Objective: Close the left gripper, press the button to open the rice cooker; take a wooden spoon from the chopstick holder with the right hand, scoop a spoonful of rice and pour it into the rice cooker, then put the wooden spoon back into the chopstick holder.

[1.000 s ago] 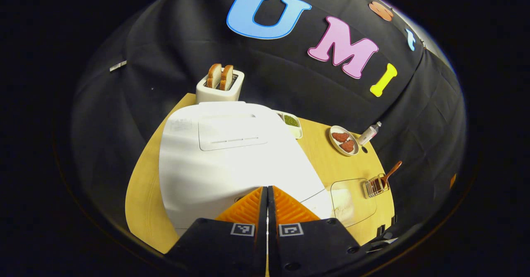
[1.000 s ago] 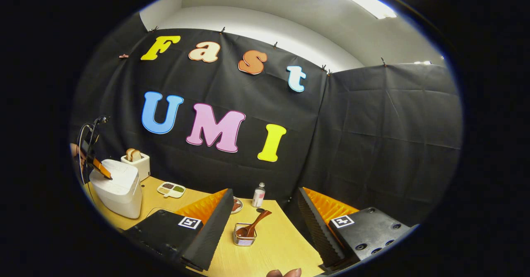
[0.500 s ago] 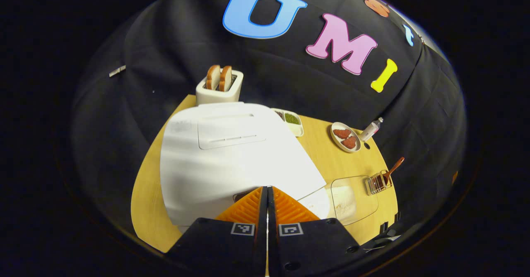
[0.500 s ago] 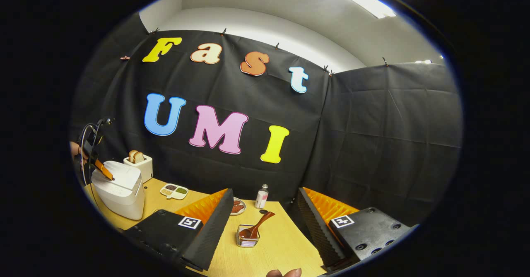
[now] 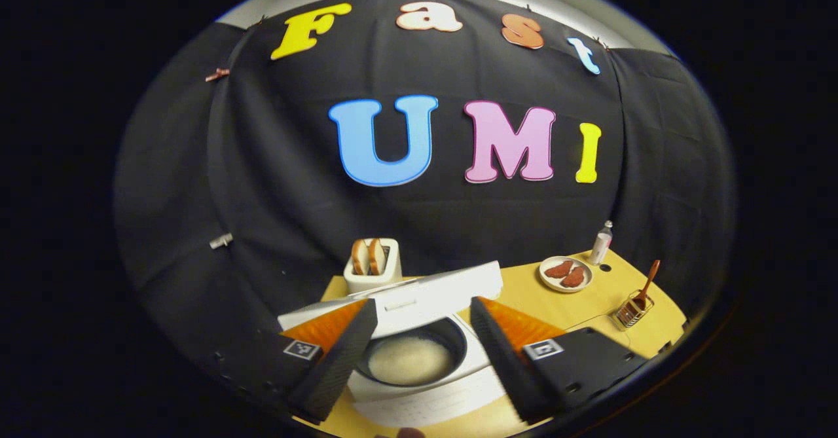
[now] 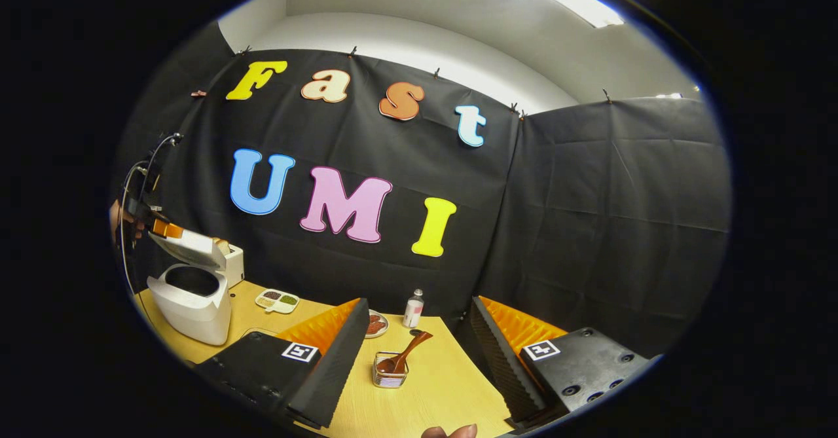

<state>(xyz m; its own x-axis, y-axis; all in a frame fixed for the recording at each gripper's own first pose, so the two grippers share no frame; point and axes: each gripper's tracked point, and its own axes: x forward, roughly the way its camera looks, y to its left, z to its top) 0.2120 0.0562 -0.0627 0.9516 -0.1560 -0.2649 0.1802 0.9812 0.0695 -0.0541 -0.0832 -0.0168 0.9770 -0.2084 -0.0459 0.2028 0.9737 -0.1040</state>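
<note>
The wooden spoon [image 6: 402, 354] stands in the chopstick holder [image 6: 389, 371], bowl down, handle slanting up toward the right and the back wall. The holder sits mid-desk [image 6: 432, 399] with bare wood all round it, between the right gripper [image 6: 419, 359] and its wide-spread, empty fingers [image 6: 340, 353]. The rice cooker [image 6: 190, 300] stands at the desk's left end, lid [image 6: 186, 248] tilted up and back, pot open. The left gripper [image 5: 422, 343] hovers level above the pot, fingers [image 5: 340, 353] spread apart, holding nothing; a toaster [image 5: 373, 264] stands just behind.
</note>
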